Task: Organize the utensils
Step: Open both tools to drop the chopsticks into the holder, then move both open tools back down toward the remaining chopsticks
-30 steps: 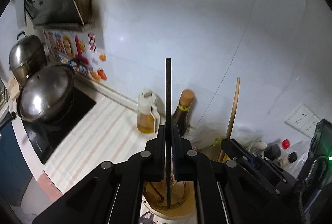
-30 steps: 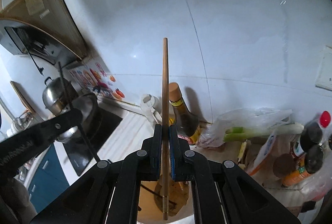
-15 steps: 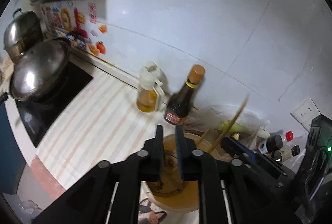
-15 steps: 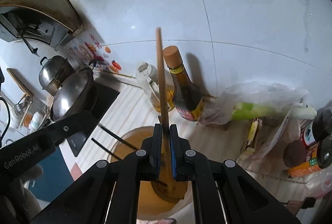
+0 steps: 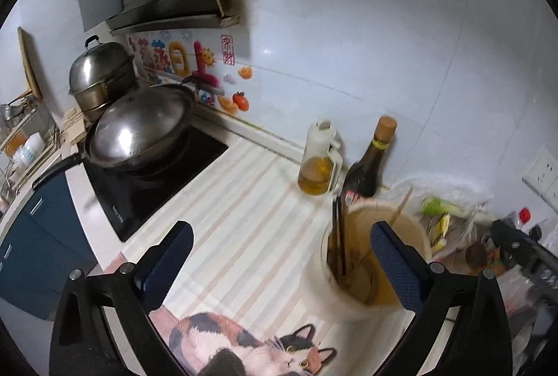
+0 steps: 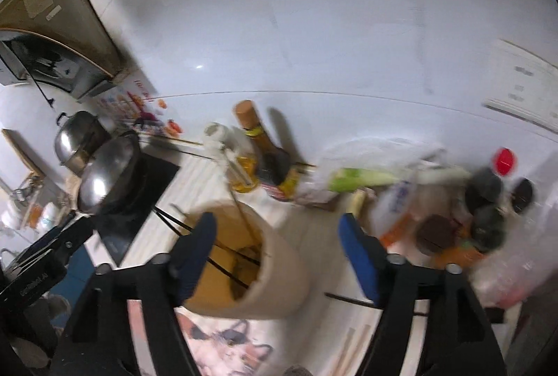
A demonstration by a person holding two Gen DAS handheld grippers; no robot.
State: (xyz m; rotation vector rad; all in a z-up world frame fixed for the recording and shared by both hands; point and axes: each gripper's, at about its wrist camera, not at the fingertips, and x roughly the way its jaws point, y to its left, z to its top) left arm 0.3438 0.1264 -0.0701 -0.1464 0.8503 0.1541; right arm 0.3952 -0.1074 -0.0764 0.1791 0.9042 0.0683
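Observation:
A cream utensil holder (image 5: 324,292) stands on the striped counter. It holds dark chopsticks (image 5: 339,236) and a pale wooden chopstick (image 5: 401,206). My left gripper (image 5: 279,238) hovers just left of and above it. Its jaws are opening wide and nothing is between the pads. In the right wrist view the same holder (image 6: 279,271) sits below my right gripper (image 6: 277,231). Those jaws are also opening and grip nothing. Dark chopsticks (image 6: 181,226) and a wooden one (image 6: 244,214) lean in the holder. More sticks (image 6: 348,301) lie loose on the counter.
A lidded wok (image 5: 139,128) sits on a black hob (image 5: 157,188), with a steel pot (image 5: 99,73) behind. An oil jug (image 5: 319,163) and a dark sauce bottle (image 5: 366,167) stand by the wall. A bag with a leek (image 6: 362,177), condiment bottles (image 6: 484,188) and a cat-print mat (image 5: 251,344) are nearby.
Both grippers were shut on upright chopsticks, the left on a dark one and the right on a wooden one. Both have let go and spread wide. The sticks now stand in the holder.

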